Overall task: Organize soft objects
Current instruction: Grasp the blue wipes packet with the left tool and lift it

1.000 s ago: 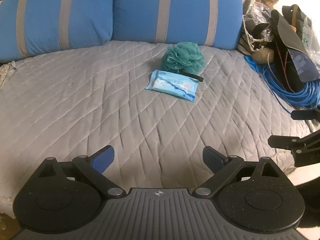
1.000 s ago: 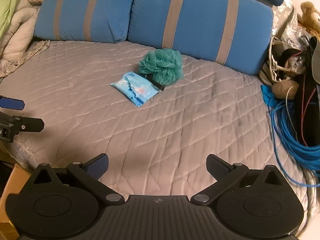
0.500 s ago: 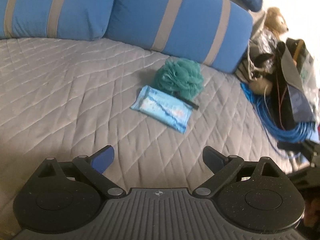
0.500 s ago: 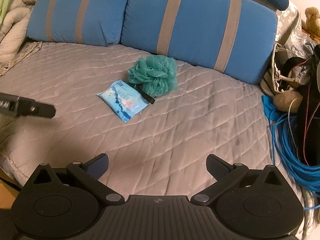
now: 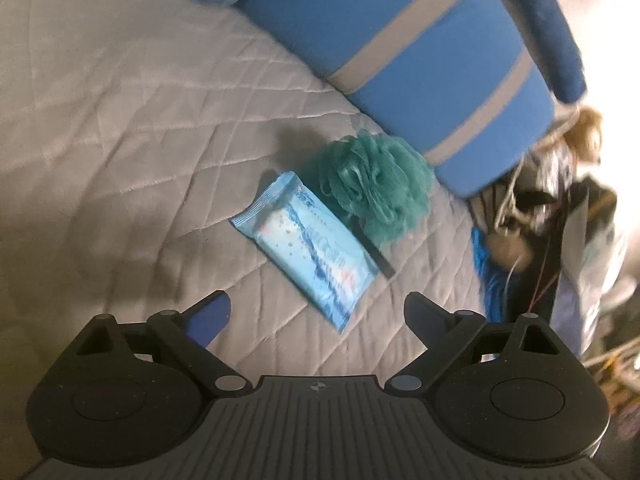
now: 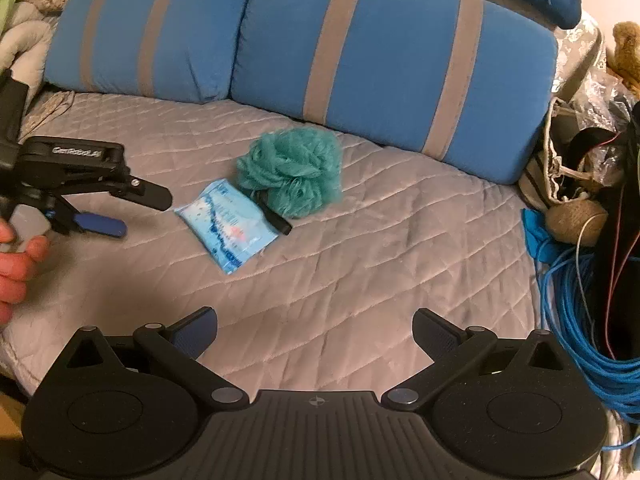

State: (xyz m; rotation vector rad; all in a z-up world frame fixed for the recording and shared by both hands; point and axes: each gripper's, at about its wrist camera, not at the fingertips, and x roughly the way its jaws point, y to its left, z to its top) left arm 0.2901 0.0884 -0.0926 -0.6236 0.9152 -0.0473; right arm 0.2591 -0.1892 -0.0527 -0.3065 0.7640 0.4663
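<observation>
A light blue wet-wipe pack [image 5: 308,242] lies on the grey quilted bed [image 5: 120,128]; it also shows in the right wrist view [image 6: 228,224]. A teal bath pouf [image 5: 376,184] with a black strap sits touching its far side, and shows in the right wrist view [image 6: 292,172]. My left gripper [image 5: 318,312] is open and empty, just short of the pack; in the right wrist view it [image 6: 132,210] hovers left of the pack. My right gripper [image 6: 314,330] is open and empty, well short of both.
Two blue pillows with grey stripes [image 6: 384,60] line the back of the bed. A coil of blue cable [image 6: 580,312], bags and a plush toy [image 6: 624,52] crowd the right edge. Rumpled blankets [image 6: 24,40] lie at the far left.
My left gripper has moved forward and rightward toward the wipe pack, which now fills more of its view. The right gripper has edged slightly closer. Both stay open.
</observation>
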